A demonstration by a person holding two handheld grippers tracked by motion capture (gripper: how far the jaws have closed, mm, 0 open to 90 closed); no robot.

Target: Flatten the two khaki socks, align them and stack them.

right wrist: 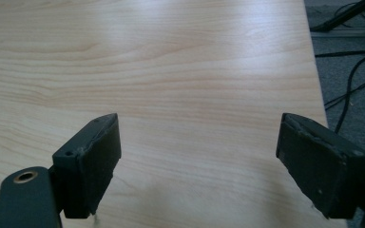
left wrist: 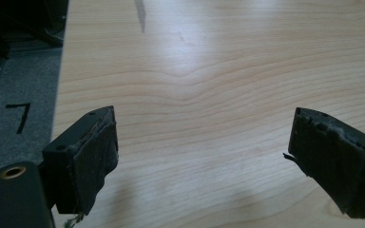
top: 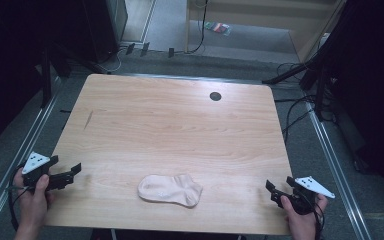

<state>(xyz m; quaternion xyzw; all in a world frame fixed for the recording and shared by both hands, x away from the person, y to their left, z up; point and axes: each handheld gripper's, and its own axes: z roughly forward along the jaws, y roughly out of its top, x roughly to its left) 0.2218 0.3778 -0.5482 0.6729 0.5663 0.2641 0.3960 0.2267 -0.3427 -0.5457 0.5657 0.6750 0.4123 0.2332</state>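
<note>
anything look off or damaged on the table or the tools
Mostly tidy. The pink sock lies flat and slightly rumpled near the table's front edge, between the open left tool and right tool. The left tool's pads look frayed and torn at the edges. A dark streak marks the wood at far left.

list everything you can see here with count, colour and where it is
sock: 1, pale pink, flat on the table near its front edge, between the two grippers
table: 1, light wood, centre of the high view
hole: 1, dark, round, in the tabletop near the far edge
cables: several, black, on the grey floor right of the table
left gripper: 1, black, open, at the table's left front edge
right gripper: 1, black, open, at the table's right front corner
</note>
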